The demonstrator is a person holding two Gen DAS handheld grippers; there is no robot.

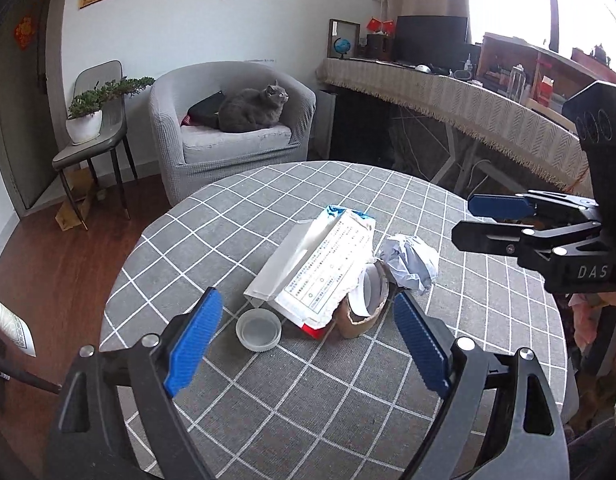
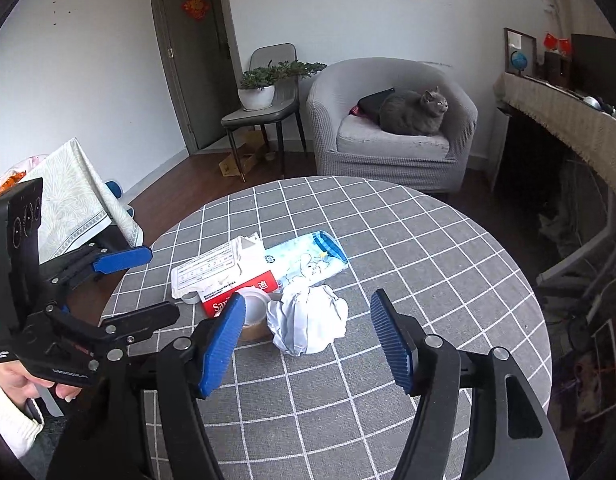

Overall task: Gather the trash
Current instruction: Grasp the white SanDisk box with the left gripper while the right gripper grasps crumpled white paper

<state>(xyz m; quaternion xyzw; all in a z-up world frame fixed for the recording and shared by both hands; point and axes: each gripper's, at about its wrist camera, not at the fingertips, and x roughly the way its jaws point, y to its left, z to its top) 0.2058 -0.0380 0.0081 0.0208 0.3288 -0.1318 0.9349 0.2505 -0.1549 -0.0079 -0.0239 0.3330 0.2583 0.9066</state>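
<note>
Both grippers, left gripper [image 1: 308, 336] and right gripper [image 2: 308, 340], have fingers wide apart, holding nothing. The crumpled white paper ball [image 2: 306, 318] sits just ahead between the right fingers.

- On the bench [image 2: 428, 248] the trash lies in one cluster near its middle.
- The printed sheet [image 1: 328, 268] lies over the carton [image 2: 244, 292] — the patterned pack [image 2: 308, 260] lies behind them.
- The tape roll [image 1: 364, 308] stands just right of the carton, touching the crumpled paper [image 2: 308, 316] on its right.
- The small lid [image 1: 259, 329] sits left of the carton, in front.
- Left tongs [image 1: 304, 344] and right tongs [image 2: 308, 344] hang spread before the cluster, nothing between them.
- Behind the bench stands an armchair [image 2: 388, 152] — a cat [image 2: 412, 114] lies on it.
</note>
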